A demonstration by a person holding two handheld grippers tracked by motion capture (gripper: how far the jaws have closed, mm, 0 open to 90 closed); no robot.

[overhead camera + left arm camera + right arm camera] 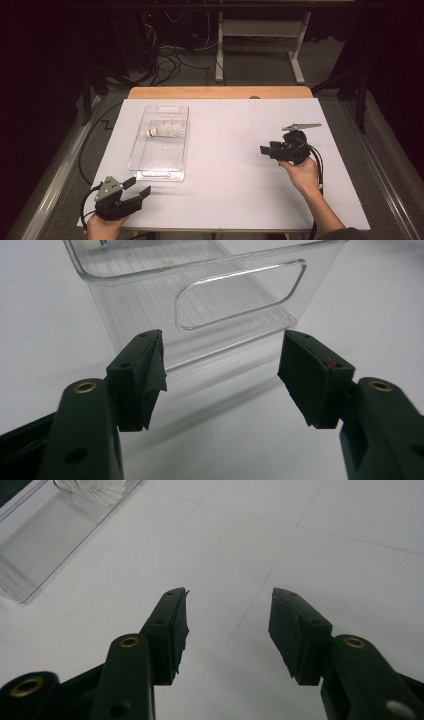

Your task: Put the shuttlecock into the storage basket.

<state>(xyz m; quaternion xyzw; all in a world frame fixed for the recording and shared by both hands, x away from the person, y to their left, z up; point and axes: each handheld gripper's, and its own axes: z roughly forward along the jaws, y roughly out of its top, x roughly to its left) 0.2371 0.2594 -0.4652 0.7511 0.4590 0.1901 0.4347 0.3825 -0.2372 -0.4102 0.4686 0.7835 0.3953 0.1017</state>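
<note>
While both tools hang empty, the white feathered shuttlecock lies on its side inside the clear plastic rectangular bin on the white tabletop.
Left tool sits low at the near corner, jaws spread wide and aimed at the bin's near end wall with its cut-out handle, not touching. Right tool, well apart on the other side, points level toward the bin, jaws parted on nothing. My read: steady the bin by that handle wall with the left, squarely, before the right reaches in from above for the shuttlecock's cork.
</note>
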